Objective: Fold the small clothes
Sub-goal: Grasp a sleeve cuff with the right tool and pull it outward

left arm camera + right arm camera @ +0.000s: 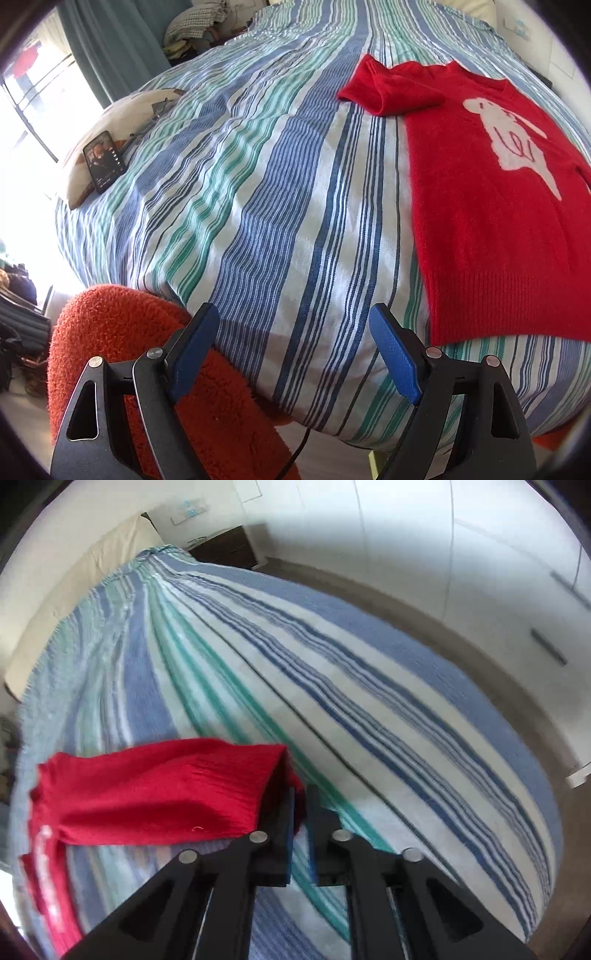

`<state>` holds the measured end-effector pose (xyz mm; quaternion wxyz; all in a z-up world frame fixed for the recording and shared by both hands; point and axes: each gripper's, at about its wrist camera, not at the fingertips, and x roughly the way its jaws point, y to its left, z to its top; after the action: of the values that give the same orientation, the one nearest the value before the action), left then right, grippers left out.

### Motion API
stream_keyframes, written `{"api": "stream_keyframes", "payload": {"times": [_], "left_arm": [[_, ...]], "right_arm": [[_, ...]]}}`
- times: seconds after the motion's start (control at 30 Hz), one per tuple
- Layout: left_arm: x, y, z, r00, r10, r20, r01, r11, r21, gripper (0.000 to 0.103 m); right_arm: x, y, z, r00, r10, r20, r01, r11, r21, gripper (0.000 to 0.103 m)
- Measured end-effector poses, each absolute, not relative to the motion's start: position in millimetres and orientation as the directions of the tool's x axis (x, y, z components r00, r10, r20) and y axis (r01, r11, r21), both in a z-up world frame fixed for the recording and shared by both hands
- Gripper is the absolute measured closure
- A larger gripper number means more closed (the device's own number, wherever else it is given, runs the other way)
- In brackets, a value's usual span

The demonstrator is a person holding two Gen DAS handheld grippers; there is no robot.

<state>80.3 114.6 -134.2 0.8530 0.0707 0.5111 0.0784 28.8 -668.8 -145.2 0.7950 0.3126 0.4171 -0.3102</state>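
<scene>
1. The bed (258,206), under a striped cover, fills both views and carries the work.
2. The sweater (491,229), red with a white figure on its chest, lies flat on the bed's right side in the left wrist view, hem toward the near edge.
3. An orange fleecy cushion (110,332) sits off the near edge of the bed, below the left hand-held gripper.
4. A pillow (110,129) lies at the bed's left edge with a phone (104,159) on it, well apart from the sweater.
5. One sleeve (388,86) lies bunched across the bed by the shoulder; the other sleeve (155,794) is lifted off the cover at the right hand-held gripper.
6. The left hand-held gripper (295,354) hovers above the near edge with its jaws wide apart and nothing between them.
7. The right hand-held gripper (301,812) has its jaws nearly together with the cuff between the tips; motion blur hides whether the pads press on the knit.
8. The step in hand looks like folding the sleeves in over the body.
9. The next move probably calls for laying this sleeve flat across the chest, then taking the bunched one with the left.
</scene>
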Motion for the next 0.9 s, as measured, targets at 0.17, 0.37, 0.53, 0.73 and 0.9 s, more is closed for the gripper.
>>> {"api": "stream_keyframes", "payload": {"times": [0.17, 0.37, 0.53, 0.73, 0.9], "left_arm": [[80.4, 111.6, -133.7, 0.475, 0.210, -0.855, -0.060, 0.977, 0.206, 0.018], [77.9, 106.5, -133.4, 0.480, 0.223, -0.849, -0.046, 0.972, 0.230, 0.018], [75.8, 110.0, -130.1, 0.482, 0.233, -0.845, -0.067, 0.971, 0.229, 0.018], [79.2, 108.7, -134.7, 0.464, 0.252, -0.849, -0.068, 0.966, 0.250, 0.018], [79.5, 101.9, -137.2, 0.467, 0.267, -0.843, -0.047, 0.960, 0.277, 0.018]], "right_arm": [[13.2, -676.2, -104.3, 0.515, -0.308, -0.800, 0.747, 0.618, 0.243, 0.063], [37.7, -695.7, -112.7, 0.511, -0.178, -0.841, 0.743, 0.584, 0.327, 0.053], [40.0, -718.4, -146.5, 0.575, -0.056, -0.817, 0.747, 0.442, 0.496, 0.053], [64.6, -715.0, -150.1, 0.562, -0.020, -0.827, 0.707, 0.530, 0.468, 0.099], [67.8, -708.1, -136.7, 0.474, -0.234, -0.849, 0.750, 0.613, 0.249, 0.100]]}}
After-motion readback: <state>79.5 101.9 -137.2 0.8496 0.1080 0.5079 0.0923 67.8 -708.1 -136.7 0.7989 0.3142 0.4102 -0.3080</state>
